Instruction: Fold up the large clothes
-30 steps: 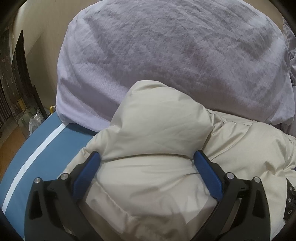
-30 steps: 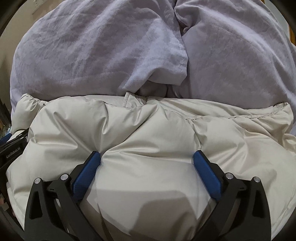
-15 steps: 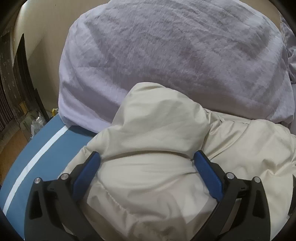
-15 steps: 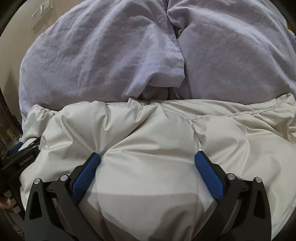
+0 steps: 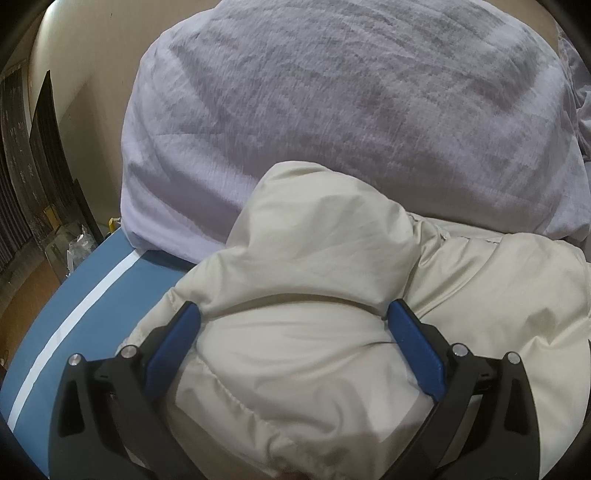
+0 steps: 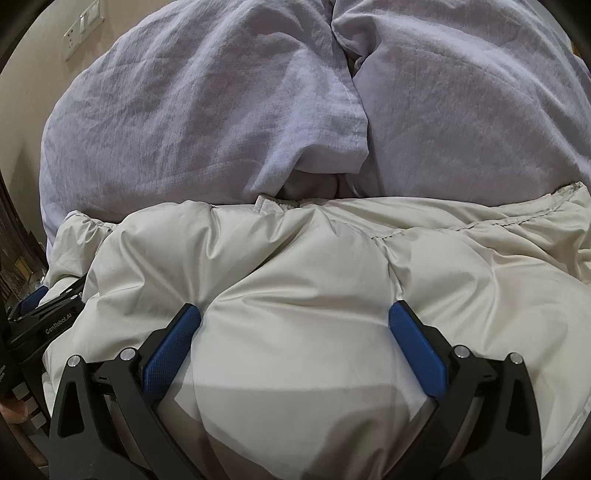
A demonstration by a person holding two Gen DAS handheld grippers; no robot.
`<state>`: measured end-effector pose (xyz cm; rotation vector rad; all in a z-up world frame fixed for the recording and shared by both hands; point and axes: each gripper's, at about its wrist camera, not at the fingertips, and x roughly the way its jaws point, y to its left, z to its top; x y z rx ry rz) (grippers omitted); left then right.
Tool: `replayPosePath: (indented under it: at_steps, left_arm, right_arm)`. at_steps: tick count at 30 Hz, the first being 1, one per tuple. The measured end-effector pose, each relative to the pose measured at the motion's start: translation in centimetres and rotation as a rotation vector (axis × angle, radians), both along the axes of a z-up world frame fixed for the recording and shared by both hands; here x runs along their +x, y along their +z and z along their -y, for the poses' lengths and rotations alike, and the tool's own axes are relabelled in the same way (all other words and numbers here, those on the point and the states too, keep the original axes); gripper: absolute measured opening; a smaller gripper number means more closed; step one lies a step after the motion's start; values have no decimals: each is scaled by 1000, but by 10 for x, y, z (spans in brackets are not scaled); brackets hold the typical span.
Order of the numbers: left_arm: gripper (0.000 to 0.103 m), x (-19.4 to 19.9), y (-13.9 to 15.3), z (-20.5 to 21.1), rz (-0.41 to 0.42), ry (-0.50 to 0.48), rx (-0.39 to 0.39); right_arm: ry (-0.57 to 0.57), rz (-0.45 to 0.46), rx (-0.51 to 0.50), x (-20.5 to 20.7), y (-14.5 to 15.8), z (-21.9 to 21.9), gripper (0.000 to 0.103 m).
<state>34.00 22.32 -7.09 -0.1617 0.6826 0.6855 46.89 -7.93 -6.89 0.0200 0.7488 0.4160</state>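
- Surface: blue bed sheet with a white stripe, showing at 8 o'clock in the left view.
- Room: beige wall at 10 o'clock; wall switch plate at 11 o'clock in the right view.
- Lavender pillows fill 12 o'clock, touching the cream puffer jacket, which lies on the bed under both claws.
- Left gripper: fingers spread wide, pressed against a jacket bulge.
- Right gripper: spread wide, padding between.
- Writing: "GenRobot.AI", 9 o'clock, right view.
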Motion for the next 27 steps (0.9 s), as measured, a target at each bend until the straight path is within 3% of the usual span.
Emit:
replayPosePath:
  at_steps: [7, 11, 15, 21, 24, 27]
  left_arm:
    - [101, 0, -3, -3, -3, 3, 5]
    - [101, 2, -4, -4, -9, 3, 1]
    - [101, 2, -4, -5, -11, 1, -5]
    - [101, 2, -5, -7, -16, 2, -11]
    - [101, 3, -4, -7, -16, 2, -14]
    - [101, 2, -4, -8, -14, 0, -22]
  right_arm:
    - [-24, 19, -23, -7, 17, -19, 102]
    - [-149, 129, -93, -11, 46, 2, 102]
    - [-289, 117, -145, 2, 55, 39, 102]
    - [-511, -7, -241, 32, 37, 99, 102]
    - [-518, -73, -253, 49, 12, 101, 102]
    - [-518, -43, -315, 49, 5, 90, 102]
